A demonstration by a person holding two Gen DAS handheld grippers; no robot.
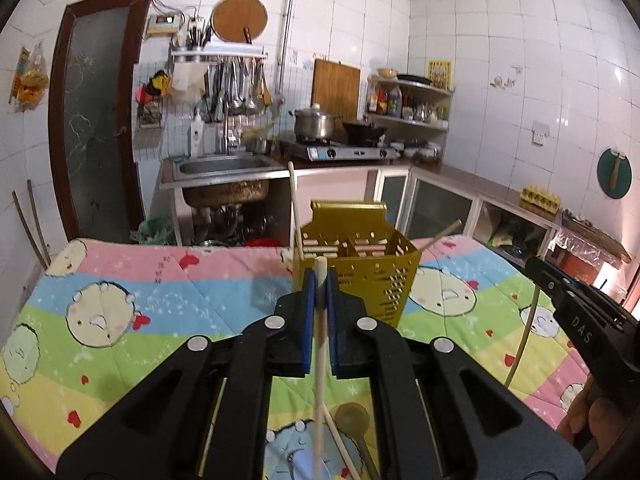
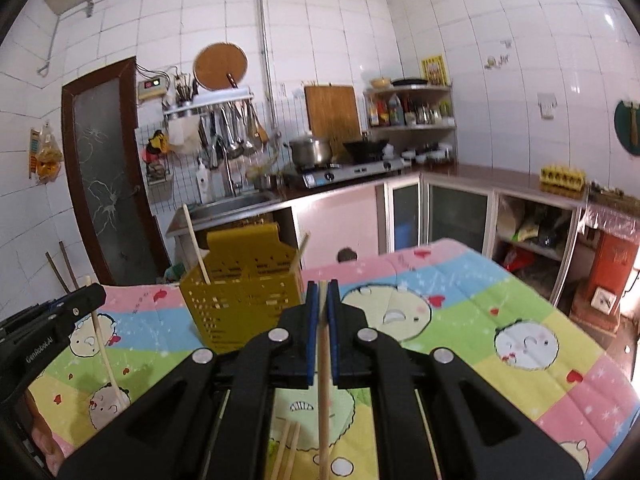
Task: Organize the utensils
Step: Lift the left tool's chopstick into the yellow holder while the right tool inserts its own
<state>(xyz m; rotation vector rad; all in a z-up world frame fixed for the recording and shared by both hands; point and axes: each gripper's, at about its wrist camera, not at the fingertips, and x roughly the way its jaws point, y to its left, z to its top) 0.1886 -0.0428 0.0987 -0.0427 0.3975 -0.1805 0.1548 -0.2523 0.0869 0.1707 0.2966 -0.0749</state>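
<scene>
between the blue pads of the left hand-held gripper [image 1: 320,280] a pale chopstick [image 1: 320,360] is clamped, its tip poking just past them; the right hand-held gripper [image 2: 322,292] pinches a second chopstick [image 2: 323,400] the same way. just ahead of both stands the yellow slotted holder [image 1: 360,268] on the quilted counter [image 1: 160,292], with two sticks already leaning inside it. to do this step well, i judge each stick should be tipped upright over a compartment and let go only once its end is inside. still lying on the quilt: one wooden spoon [image 1: 354,416], and one loose pair of chopsticks [image 2: 288,452].
</scene>
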